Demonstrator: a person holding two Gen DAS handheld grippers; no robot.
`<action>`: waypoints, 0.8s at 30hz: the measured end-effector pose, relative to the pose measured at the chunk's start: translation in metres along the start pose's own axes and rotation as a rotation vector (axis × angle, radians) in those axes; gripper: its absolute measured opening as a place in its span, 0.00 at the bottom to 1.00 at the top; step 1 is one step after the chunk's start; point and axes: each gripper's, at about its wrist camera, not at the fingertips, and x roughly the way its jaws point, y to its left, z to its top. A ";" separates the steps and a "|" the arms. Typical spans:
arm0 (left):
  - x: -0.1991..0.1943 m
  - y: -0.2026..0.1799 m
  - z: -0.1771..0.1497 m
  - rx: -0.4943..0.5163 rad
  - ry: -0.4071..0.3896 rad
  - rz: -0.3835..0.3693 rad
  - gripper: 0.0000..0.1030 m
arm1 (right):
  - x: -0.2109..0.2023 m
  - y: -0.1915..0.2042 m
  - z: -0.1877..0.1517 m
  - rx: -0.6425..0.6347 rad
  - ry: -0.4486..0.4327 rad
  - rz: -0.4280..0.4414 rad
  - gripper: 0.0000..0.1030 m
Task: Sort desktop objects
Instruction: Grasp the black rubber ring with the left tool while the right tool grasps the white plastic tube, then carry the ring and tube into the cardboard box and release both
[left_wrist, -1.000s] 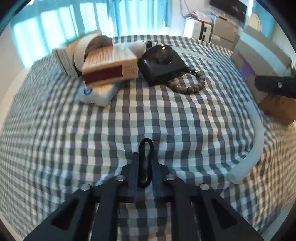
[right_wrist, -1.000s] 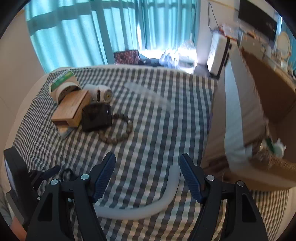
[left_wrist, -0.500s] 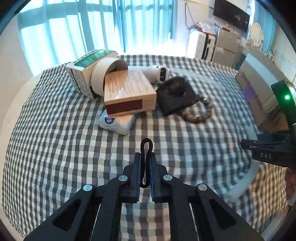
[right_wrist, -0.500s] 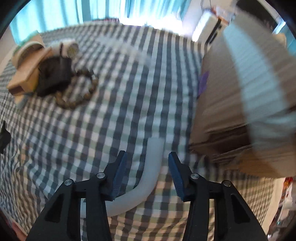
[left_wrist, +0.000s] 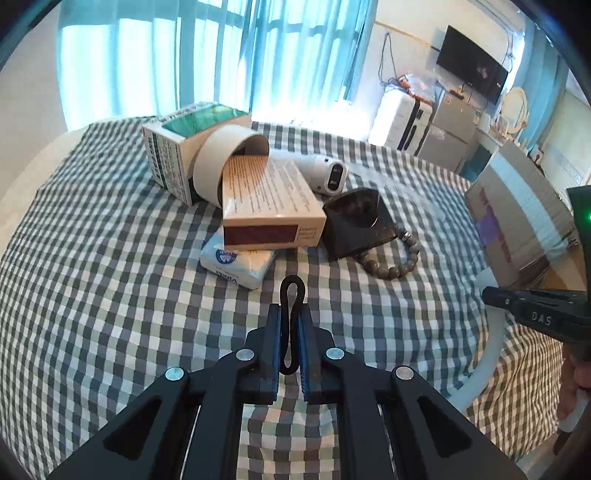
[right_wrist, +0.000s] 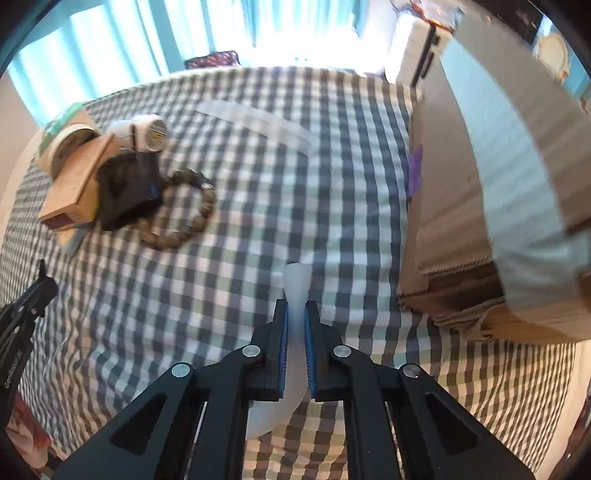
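Checked cloth covers the round desk (left_wrist: 110, 295), with bare cloth around the near rim and a cardboard box (right_wrist: 498, 184) at its right side. Left tool (left_wrist: 291, 314) is clamped on a black elastic loop (left_wrist: 291, 291). Right tool (right_wrist: 295, 317) pinches a soft white curved tube (right_wrist: 295, 284) beside the box. Farther back lie a bead bracelet (left_wrist: 395, 262), cartons (left_wrist: 269, 203), tape roll (left_wrist: 218, 162) and tissue pack (left_wrist: 236, 262).

Ahead of the tool, teal curtains (left_wrist: 236, 55) cover a bright window (left_wrist: 295, 44), daylight glaring through. A checked cloth (left_wrist: 110, 295) covers the table. Ahead and to the right stand a white appliance (left_wrist: 400, 118), grey cabinets (left_wrist: 448, 129) and a dark screen (left_wrist: 471, 75) on the pale wall (left_wrist: 406, 48).
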 end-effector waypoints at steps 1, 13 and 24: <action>-0.003 -0.001 0.001 0.005 -0.004 0.003 0.08 | -0.007 -0.001 0.001 -0.005 -0.016 0.008 0.08; -0.037 -0.013 0.013 0.004 -0.102 -0.006 0.08 | -0.092 -0.007 0.012 0.011 -0.271 0.166 0.08; -0.069 -0.081 0.051 0.106 -0.155 -0.039 0.08 | -0.157 -0.059 0.031 0.066 -0.525 0.183 0.08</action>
